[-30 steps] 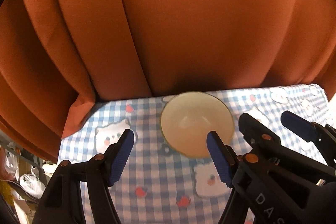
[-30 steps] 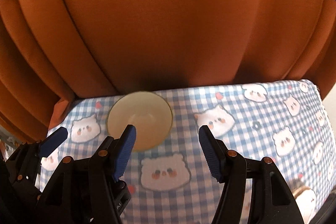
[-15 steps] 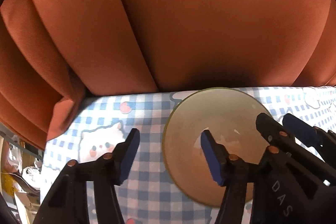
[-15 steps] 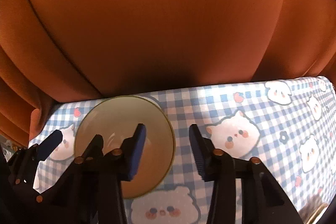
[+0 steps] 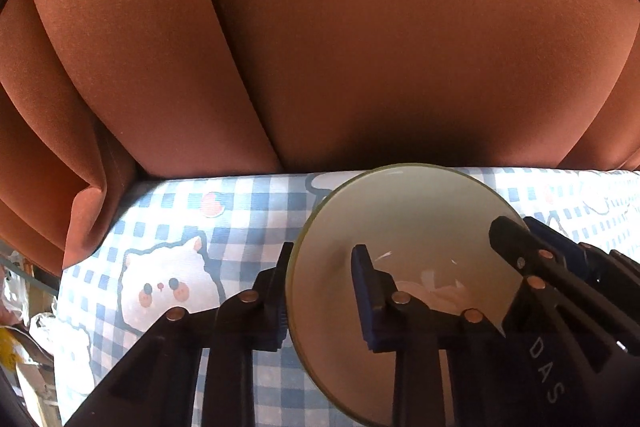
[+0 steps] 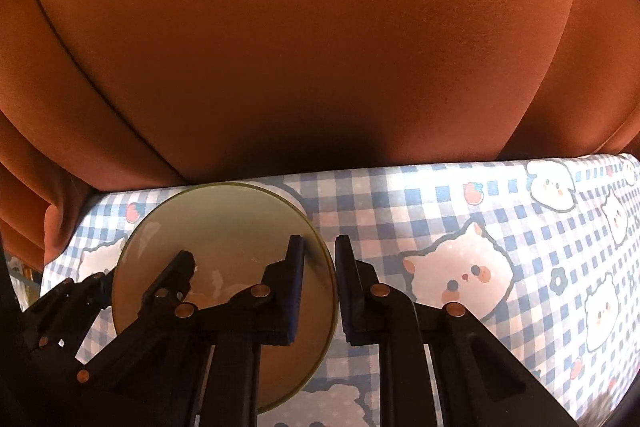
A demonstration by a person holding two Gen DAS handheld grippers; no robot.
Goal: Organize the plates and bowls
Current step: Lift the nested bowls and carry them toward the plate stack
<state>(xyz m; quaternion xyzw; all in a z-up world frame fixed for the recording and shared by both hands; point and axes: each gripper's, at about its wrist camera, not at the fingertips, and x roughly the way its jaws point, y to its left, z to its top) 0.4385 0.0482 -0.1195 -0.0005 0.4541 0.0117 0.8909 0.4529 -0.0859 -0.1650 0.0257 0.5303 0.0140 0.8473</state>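
Cream bowl (image 5: pixel 404 227) is clamped at opposite rims: left tongs (image 5: pixel 320 291) and right tongs (image 6: pixel 318 287) each pinched narrow on its wall, presumably for a level lift off the checked cloth (image 6: pixel 440 211).

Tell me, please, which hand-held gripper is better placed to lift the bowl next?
Neither clearly: the left hand-held gripper is clamped on the bowl at its left rim, and the right hand-held gripper on its right rim. Lifting with both looks steadiest.
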